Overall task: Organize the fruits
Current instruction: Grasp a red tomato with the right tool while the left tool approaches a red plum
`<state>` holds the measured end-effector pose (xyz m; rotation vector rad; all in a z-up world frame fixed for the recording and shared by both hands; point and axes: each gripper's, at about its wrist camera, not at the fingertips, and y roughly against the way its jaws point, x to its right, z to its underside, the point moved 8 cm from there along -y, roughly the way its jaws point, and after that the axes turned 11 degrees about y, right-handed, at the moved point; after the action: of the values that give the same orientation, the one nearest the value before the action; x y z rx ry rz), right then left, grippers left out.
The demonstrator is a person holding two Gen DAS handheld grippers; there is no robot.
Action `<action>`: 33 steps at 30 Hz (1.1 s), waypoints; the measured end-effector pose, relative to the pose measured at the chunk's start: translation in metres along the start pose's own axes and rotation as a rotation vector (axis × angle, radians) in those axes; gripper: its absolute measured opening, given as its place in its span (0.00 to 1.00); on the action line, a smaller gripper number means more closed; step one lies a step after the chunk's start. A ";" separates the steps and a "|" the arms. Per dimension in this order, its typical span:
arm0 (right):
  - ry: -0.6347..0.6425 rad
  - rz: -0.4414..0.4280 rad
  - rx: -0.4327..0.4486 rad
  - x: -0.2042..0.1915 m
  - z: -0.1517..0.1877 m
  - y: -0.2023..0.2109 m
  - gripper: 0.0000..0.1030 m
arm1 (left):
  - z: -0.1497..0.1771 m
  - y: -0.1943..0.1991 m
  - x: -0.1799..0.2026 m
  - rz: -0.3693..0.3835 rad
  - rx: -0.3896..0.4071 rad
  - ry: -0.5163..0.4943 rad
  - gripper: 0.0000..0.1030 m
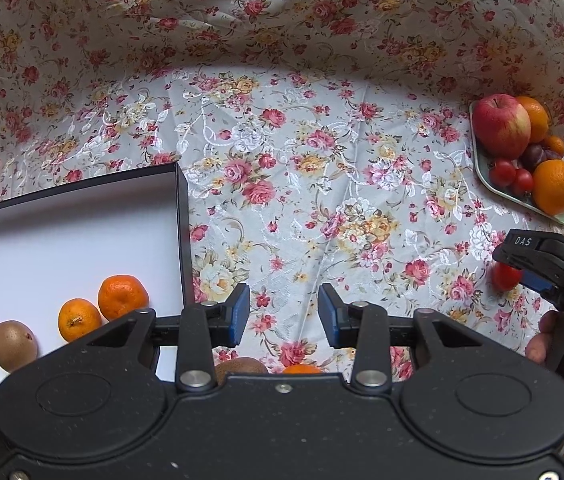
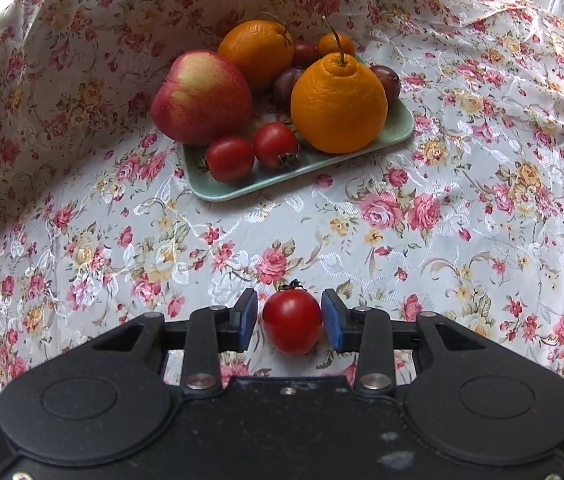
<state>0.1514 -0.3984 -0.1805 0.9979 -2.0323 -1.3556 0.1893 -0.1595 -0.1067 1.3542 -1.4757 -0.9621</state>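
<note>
A small red tomato (image 2: 292, 321) sits on the floral cloth (image 2: 442, 240) between the right gripper (image 2: 290, 320)'s blue pads – one pad touching it, the other just clear, so not yet clamped. It looks light, smooth and soft-skinned; a gentle hold across its middle seems wise. Ahead, a green tray (image 2: 398, 128) holds an apple, oranges, plums and two tomatoes. The left gripper (image 1: 284, 316) is released and empty; to its left, a white box (image 1: 61, 240) holds two mandarins, a kiwi and a plum.
</note>
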 end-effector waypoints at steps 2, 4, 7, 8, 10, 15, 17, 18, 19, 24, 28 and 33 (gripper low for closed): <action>-0.008 0.004 -0.016 0.001 0.003 -0.004 0.37 | 0.000 0.000 -0.002 -0.001 0.000 0.000 0.47; 0.008 0.016 -0.005 0.001 0.004 -0.004 0.37 | 0.000 0.000 -0.003 0.002 -0.004 0.003 0.47; 0.032 0.025 0.006 -0.002 0.004 -0.003 0.34 | 0.000 0.000 -0.004 0.011 -0.010 0.005 0.47; 0.038 0.026 0.007 -0.002 0.005 -0.003 0.34 | 0.000 0.000 -0.005 0.012 -0.011 0.004 0.47; 0.036 0.028 0.008 -0.003 0.005 -0.002 0.33 | 0.000 0.000 -0.006 0.011 -0.010 0.003 0.47; 0.041 0.023 0.000 -0.002 0.006 0.001 0.32 | -0.002 0.001 -0.011 0.011 -0.002 0.001 0.47; 0.032 0.012 0.010 -0.002 0.005 0.008 0.32 | -0.003 0.001 -0.012 0.008 0.000 -0.001 0.47; 0.029 0.008 0.019 -0.001 0.004 0.013 0.32 | -0.003 0.001 -0.013 0.007 0.000 -0.001 0.47; 0.027 0.001 0.029 -0.002 0.003 0.018 0.32 | -0.003 0.001 -0.012 0.006 0.001 -0.003 0.47; 0.012 -0.051 0.074 0.000 0.001 0.055 0.32 | -0.002 0.004 -0.007 0.012 0.015 -0.023 0.47; 0.051 -0.073 0.111 0.002 0.002 0.089 0.32 | 0.001 0.008 -0.001 0.025 0.028 -0.058 0.47; 0.077 -0.093 0.128 0.009 0.012 0.121 0.32 | 0.011 0.007 0.005 0.049 0.007 -0.083 0.47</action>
<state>0.1013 -0.3699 -0.0736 1.1960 -2.0580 -1.2259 0.1770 -0.1639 -0.1028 1.2910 -1.5689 -0.9928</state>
